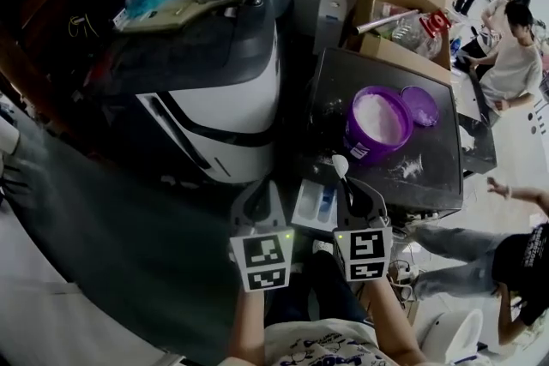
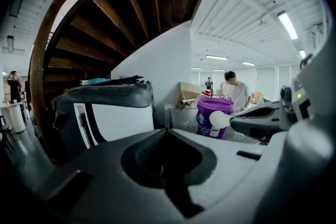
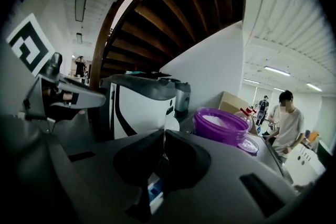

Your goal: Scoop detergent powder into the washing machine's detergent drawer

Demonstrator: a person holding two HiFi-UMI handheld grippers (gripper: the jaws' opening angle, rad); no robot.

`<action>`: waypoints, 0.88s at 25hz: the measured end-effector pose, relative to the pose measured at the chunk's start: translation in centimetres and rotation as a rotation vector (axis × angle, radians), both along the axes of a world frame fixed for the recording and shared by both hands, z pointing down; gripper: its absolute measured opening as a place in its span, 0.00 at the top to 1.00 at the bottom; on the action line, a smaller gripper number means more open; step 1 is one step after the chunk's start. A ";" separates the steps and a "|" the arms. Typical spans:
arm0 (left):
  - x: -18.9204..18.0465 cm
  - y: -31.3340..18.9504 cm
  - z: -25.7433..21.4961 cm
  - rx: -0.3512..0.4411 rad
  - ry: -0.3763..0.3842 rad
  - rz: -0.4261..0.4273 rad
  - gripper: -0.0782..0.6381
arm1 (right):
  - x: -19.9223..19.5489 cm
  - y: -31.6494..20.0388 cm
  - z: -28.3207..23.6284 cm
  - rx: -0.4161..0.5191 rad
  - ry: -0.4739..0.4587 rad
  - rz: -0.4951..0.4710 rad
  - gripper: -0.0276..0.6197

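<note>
Left side - your left gripper (image 1: 262, 195) hangs low at 6 o'clock in the head view, just beside the open detergent drawer (image 1: 316, 203). Its own view shows the fingers (image 2: 152, 139) pressed together with nothing between them. The washing machine (image 1: 223, 107) - white front, dark top - stands beyond it at 11 o'clock.

Centre - the drawer sits between your two grippers, pulled out, with a blue part showing inside.

Right side - your right gripper (image 1: 356, 191) is pinching the thin handle of the white scoop (image 1: 340, 165). The right gripper view shows the handle caught between the closed fingers (image 3: 176, 144) and the bowl pointing ahead at 12 o'clock. The bowl hangs near the drawer's far end, by the near edge of the dark counter (image 1: 437, 159); whether it carries powder you can't tell.

The purple detergent tub (image 1: 364, 148) stands open on the counter at 1 o'clock, white powder inside, its lid (image 1: 419, 105) lying just beside it at 2 o'clock. Spilled powder (image 1: 412, 167) streaks the counter near the tub.
</note>
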State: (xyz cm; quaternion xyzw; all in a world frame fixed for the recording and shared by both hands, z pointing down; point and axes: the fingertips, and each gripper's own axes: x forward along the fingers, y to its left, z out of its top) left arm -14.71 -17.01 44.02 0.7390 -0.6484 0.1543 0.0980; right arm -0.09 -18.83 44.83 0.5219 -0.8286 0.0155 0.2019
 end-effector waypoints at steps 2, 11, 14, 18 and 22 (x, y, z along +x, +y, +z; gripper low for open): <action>0.4 -0.4 -0.9 0.018 -0.001 0.009 0.89 | 0.7 -0.3 -1.3 0.018 -0.038 0.025 0.93; 1.6 -1.7 -5.0 0.103 -0.015 0.035 0.89 | 3.0 -1.2 -6.9 0.109 -0.182 0.106 0.93; 1.9 -2.1 -6.3 0.133 -0.025 0.042 0.89 | 3.7 -1.5 -8.4 0.139 -0.216 0.125 0.93; 2.2 -2.6 -7.9 0.165 -0.033 0.046 0.89 | 4.3 -1.8 -10.3 0.178 -0.250 0.141 0.93; 2.4 -2.9 -9.1 0.191 -0.037 0.051 0.89 | 4.5 -1.9 -11.7 0.208 -0.267 0.144 0.93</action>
